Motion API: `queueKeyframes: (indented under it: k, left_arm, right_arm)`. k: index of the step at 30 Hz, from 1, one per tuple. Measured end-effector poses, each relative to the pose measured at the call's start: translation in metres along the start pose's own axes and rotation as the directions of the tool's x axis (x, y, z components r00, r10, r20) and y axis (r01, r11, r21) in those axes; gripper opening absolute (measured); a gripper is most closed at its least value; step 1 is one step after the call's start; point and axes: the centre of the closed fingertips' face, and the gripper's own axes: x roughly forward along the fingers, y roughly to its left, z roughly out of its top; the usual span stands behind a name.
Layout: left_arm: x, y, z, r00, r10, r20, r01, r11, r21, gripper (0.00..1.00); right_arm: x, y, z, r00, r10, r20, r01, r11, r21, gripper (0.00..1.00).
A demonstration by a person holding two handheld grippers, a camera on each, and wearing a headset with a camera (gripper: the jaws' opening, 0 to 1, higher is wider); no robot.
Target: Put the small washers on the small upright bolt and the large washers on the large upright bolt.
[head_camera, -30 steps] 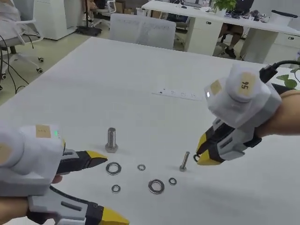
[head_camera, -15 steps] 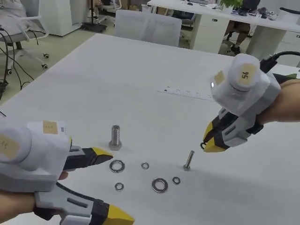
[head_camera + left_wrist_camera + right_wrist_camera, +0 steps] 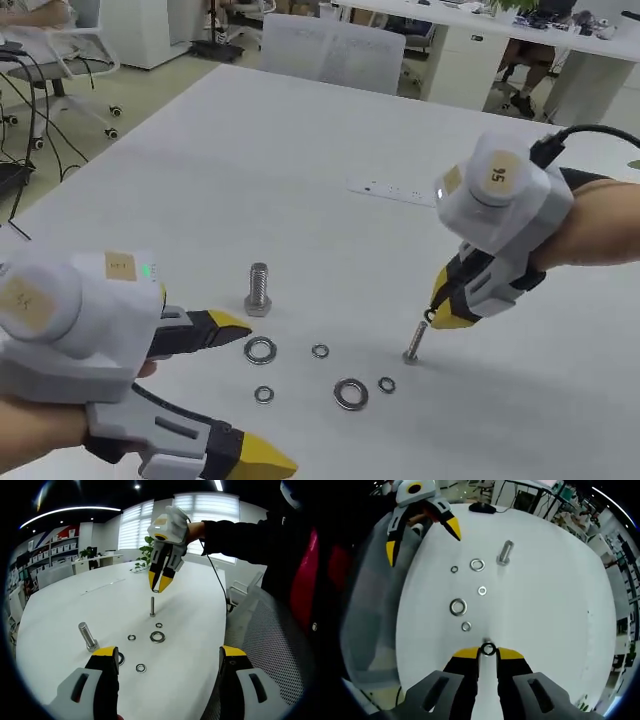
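Right tool (image 3: 440, 318) pinches a small washer (image 3: 488, 649) above the small bolt (image 3: 413, 343)

Three cameras, one white worktop (image 3: 250, 170).
My head camera looks forward and down from close above; my left tongs' (image 3: 170, 655) camera skims low across, my right tongs' (image 3: 489, 652) camera looks steeply down; all share the loose washers (image 3: 351, 393) and large bolt (image 3: 258, 290).

I count two upright bolts (image 3: 258, 290) (image 3: 415, 342), two large washers (image 3: 260, 350) (image 3: 351, 393), three small washers (image 3: 320, 351) (image 3: 264, 394) (image 3: 386, 384), plus one washer (image 3: 484, 649) in my right gripper (image 3: 488, 653).
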Motion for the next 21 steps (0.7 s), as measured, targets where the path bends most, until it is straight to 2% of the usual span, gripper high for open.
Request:
queueKeyframes:
  k: [21]
  left_arm:
    - [0.000, 0.001, 0.000, 1.0000, 0.006, 0.005, -0.006, 1.000, -0.004, 0.82]
  right_arm:
    - [0.017, -0.004, -0.006, 0.9995, 0.017, -0.027, -0.017, 1.000, 0.002, 0.14]
